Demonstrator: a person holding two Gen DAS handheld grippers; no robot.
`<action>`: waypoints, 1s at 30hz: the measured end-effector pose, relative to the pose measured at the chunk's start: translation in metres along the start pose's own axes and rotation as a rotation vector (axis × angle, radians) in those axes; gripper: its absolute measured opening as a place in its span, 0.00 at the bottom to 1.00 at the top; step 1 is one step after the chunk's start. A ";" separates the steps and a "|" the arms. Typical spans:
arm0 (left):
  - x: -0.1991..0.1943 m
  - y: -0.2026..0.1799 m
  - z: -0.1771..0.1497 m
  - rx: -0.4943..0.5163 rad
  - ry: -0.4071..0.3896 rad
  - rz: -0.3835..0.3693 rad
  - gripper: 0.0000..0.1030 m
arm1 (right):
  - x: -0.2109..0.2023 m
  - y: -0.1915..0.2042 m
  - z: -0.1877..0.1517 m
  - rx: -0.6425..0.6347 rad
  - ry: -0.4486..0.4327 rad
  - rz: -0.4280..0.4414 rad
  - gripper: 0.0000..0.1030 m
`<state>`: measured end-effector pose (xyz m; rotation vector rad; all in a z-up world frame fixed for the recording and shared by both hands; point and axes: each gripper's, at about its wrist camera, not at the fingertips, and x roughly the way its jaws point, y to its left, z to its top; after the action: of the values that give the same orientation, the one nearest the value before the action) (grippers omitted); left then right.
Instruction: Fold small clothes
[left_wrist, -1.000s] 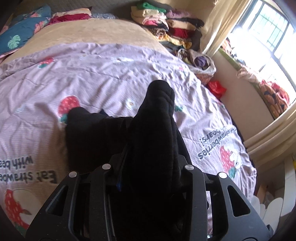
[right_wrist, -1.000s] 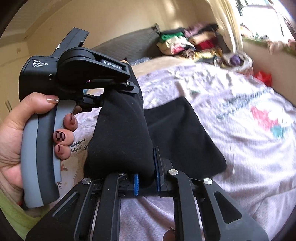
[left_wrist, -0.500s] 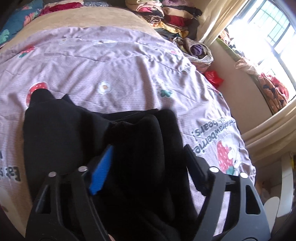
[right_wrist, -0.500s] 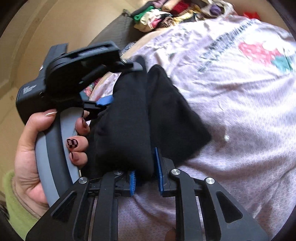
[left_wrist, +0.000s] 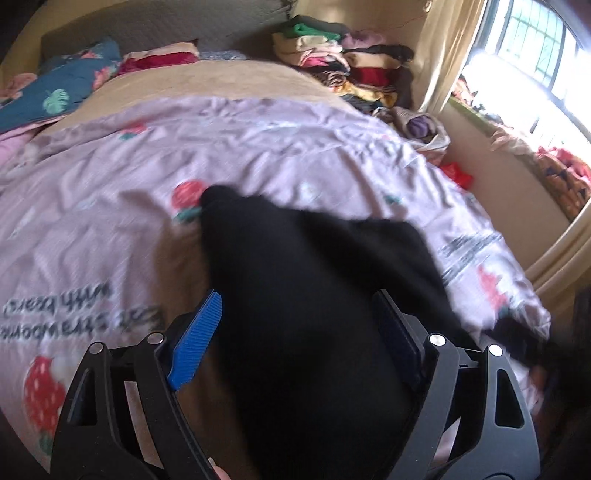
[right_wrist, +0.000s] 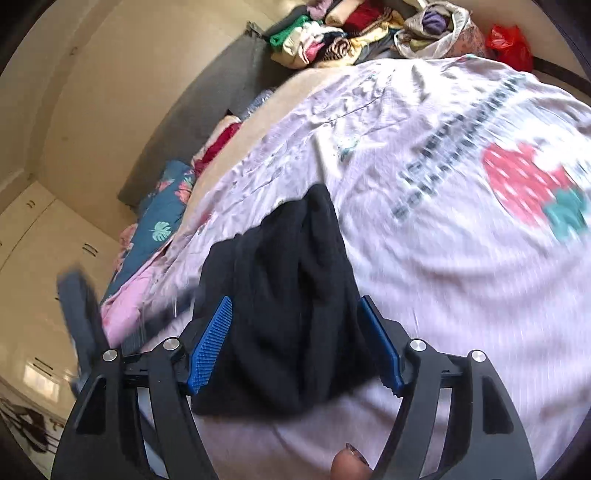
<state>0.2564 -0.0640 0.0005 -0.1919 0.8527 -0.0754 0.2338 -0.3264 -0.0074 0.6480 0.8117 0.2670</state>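
A black garment (left_wrist: 314, 295) lies folded on the lilac strawberry-print bed cover (left_wrist: 258, 147). My left gripper (left_wrist: 295, 332) hangs over its near end with its jaws opening. The cloth lies between the blue pads (left_wrist: 195, 339), which do not press on it. In the right wrist view the same black garment (right_wrist: 288, 295) sits bunched in folds between the fingers of my right gripper (right_wrist: 295, 349). Those jaws are opening too, and both pads stand off the cloth. The left gripper (right_wrist: 79, 314) shows as a blur at the left edge.
A pile of folded clothes (left_wrist: 343, 70) and a cloth-filled bag (left_wrist: 424, 129) sit at the bed's far right corner, with a red bag (left_wrist: 458, 175) beside them. A blue leaf-print pillow (left_wrist: 55, 96) lies at the far left. A bright window (left_wrist: 535, 55) is on the right.
Both grippers held the black garment up between them and have let it go. Their jaws have spread and the garment has come down onto the bed. The left gripper has drawn away to the left.
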 end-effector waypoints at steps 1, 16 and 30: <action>0.000 0.001 -0.005 0.004 0.003 0.005 0.74 | 0.006 0.001 0.007 -0.001 0.009 -0.017 0.67; 0.000 -0.010 -0.030 0.043 0.019 -0.011 0.76 | 0.059 0.039 0.043 -0.321 0.027 -0.205 0.09; -0.010 -0.016 -0.036 0.056 0.025 -0.014 0.79 | 0.049 -0.027 0.018 -0.206 0.013 -0.375 0.14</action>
<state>0.2234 -0.0836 -0.0122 -0.1449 0.8732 -0.1151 0.2797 -0.3331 -0.0438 0.2924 0.8875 0.0116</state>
